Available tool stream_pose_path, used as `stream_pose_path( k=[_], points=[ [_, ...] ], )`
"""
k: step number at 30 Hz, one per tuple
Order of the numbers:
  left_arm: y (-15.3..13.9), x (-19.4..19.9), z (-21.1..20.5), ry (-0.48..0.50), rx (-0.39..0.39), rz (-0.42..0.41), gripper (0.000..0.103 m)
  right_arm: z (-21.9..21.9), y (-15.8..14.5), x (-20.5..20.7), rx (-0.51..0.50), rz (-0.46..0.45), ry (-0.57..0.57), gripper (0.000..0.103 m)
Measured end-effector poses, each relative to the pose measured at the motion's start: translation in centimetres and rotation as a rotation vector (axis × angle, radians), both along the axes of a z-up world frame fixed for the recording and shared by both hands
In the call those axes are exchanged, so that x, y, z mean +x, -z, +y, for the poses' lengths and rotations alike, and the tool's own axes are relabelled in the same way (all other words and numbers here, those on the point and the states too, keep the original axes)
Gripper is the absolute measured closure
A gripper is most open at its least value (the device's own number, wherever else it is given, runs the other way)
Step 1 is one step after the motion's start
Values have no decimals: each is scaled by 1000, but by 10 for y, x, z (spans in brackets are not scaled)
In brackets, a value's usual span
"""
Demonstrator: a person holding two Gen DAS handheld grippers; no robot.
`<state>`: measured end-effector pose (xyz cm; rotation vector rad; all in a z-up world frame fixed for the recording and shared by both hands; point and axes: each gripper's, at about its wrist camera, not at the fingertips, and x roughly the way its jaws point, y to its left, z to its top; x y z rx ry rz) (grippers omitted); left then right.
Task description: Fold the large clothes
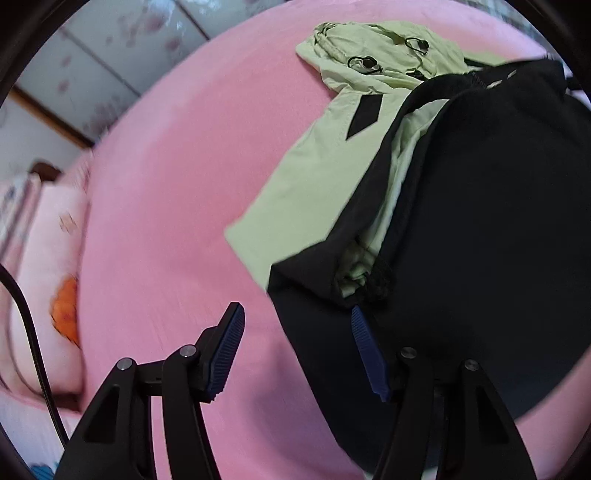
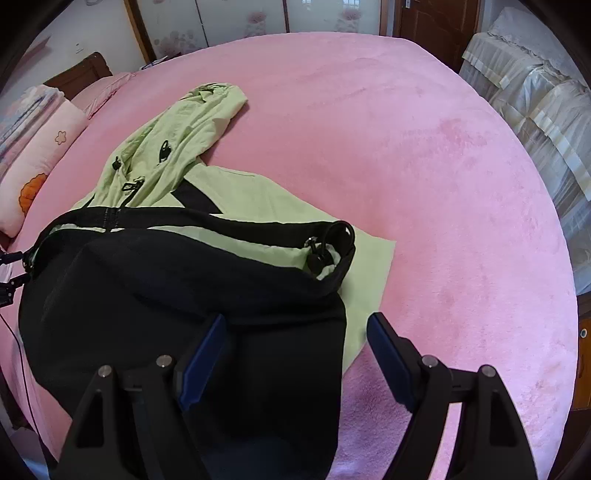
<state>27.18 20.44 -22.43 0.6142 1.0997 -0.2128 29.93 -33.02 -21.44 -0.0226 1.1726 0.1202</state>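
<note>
Green-and-black hooded jacket lies on the pink bed, black lower part doubled up over the green – prob. mid-fold. Left gripper & right gripper: fingers spread, pinching nothing, flanking the fold's corners.

Pink bed, floral wardrobe doors, covered furniture beside it.

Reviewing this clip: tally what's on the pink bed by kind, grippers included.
Jackets: 1, green and black
Pillows: 1
Grippers: 2, left and right, both open
Beds: 1
Total: 5
</note>
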Motion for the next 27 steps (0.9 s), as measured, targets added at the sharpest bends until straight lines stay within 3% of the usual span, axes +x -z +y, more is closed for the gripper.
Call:
stream_pose_path(
  k=[4, 6, 9, 13, 19, 20, 21, 23, 24, 27],
  points=[
    [7, 16, -7, 54, -6, -28, 43, -2, 5, 3, 3, -3, 11, 24],
    [12, 27, -12, 110, -48, 30, 43, -3, 8, 6, 2, -6, -1, 24],
    [13, 42, -16, 161, -94, 96, 54, -7, 13, 15, 3, -4, -4, 24],
    [11, 71, -7, 108, -237, 176, 71, -14, 18, 29, 67, -2, 17, 24],
    [15, 88, 19, -16, -366, 194, 80, -15, 30, 44, 120, 13, 21, 25],
    [15, 89, 25, -48, -389, 194, 82, -15, 31, 45, 130, 16, 20, 32],
    [14, 91, 31, -88, -420, 193, 85, -15, 34, 46, 152, 27, 20, 46],
    [12, 96, 46, -172, -475, 181, 87, -19, 36, 47, 155, 31, 56, 59],
    [11, 96, 51, -212, -490, 174, 87, -22, 36, 47, 146, 32, 71, 75],
    [7, 85, 61, -302, -538, 150, 88, -26, 32, 42, 157, 32, 110, 88]
  ],
)
